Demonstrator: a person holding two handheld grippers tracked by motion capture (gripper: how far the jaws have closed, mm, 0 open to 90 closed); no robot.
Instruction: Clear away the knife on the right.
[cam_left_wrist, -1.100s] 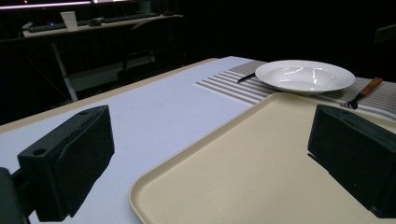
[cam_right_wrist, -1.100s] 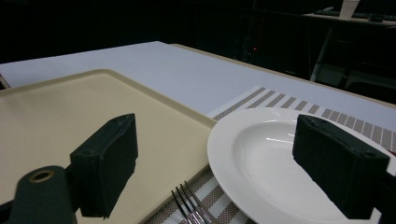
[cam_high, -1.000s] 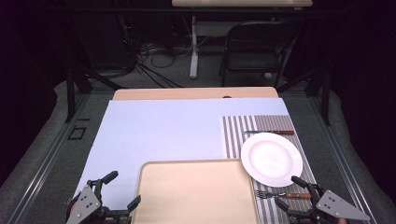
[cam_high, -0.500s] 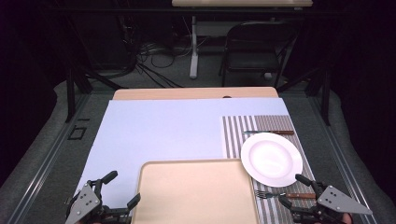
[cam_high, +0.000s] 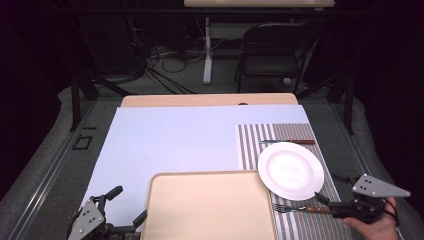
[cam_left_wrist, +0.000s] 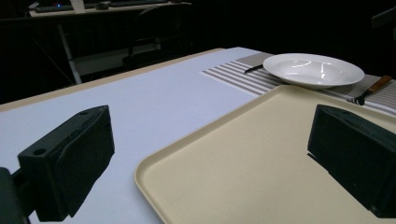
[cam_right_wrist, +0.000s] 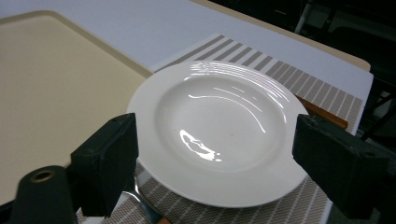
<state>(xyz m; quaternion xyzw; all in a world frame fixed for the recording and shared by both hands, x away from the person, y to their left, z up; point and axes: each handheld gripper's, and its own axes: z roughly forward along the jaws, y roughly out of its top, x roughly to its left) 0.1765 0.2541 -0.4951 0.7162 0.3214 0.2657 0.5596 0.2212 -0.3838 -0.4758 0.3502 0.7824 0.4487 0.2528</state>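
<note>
A white plate (cam_high: 291, 170) rests on a striped placemat (cam_high: 280, 132) at the right of the table, its near left edge over the corner of a beige tray (cam_high: 210, 205). A fork (cam_high: 300, 209) lies on the mat just in front of the plate, and a knife (cam_high: 287, 142) lies behind it. My right gripper (cam_high: 331, 188) is open beside the plate's near right rim. In the right gripper view the plate (cam_right_wrist: 219, 121) lies ahead of the two wide-apart jaws. My left gripper (cam_high: 129, 204) is open at the tray's near left corner, and its jaws straddle the tray's edge (cam_left_wrist: 154, 163).
A pale blue sheet (cam_high: 180, 140) covers the table, with a wooden strip (cam_high: 210, 100) at its far edge. Beyond the table stand a dark chair (cam_high: 272, 55), a table leg and floor cables. Dark padding borders the table on both sides.
My right gripper has moved to the right and slightly away from the person, alongside the plate's right rim. The left gripper, plate, tray and cutlery have stayed in place.
</note>
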